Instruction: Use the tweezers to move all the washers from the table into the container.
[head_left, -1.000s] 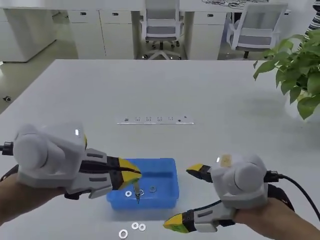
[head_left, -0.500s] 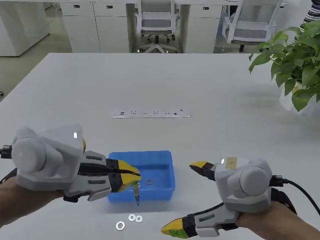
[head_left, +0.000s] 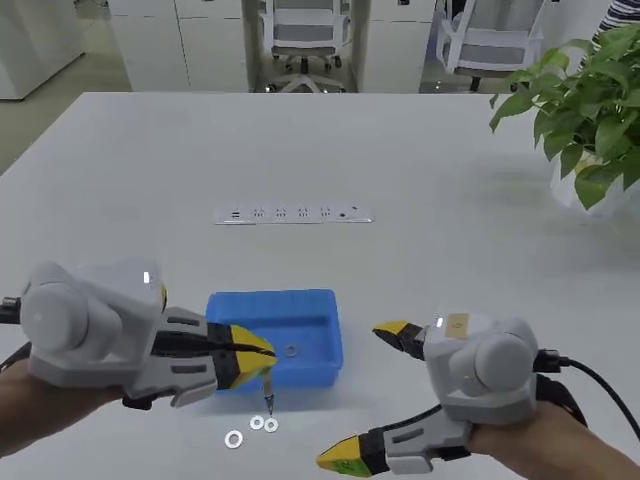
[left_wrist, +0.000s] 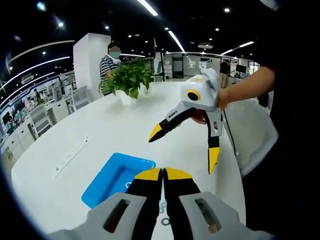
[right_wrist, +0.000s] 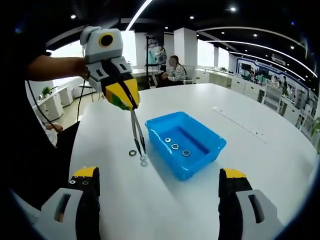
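My left gripper (head_left: 262, 352) is shut on metal tweezers (head_left: 267, 390) that point down. Their tips hang just above three small washers (head_left: 257, 424) lying on the white table in front of the blue container (head_left: 318, 330). The right gripper view has the same tweezers (right_wrist: 137, 132) over the loose washers (right_wrist: 143, 159), beside the container (right_wrist: 205, 150), which holds three washers (right_wrist: 175, 146). My right gripper (head_left: 360, 396) stands open and empty to the right of the container. In the left gripper view the jaws (left_wrist: 162, 173) are pressed together above the container (left_wrist: 112, 180).
A power strip (head_left: 292, 215) lies flat on the table behind the container. A potted plant (head_left: 585, 110) stands at the far right. Office chairs (head_left: 305, 35) are beyond the far edge. People (right_wrist: 172, 67) sit in the background.
The left gripper has drawn the tweezers back from over the container to the table in front of it, above the loose washers. The right gripper stays open.
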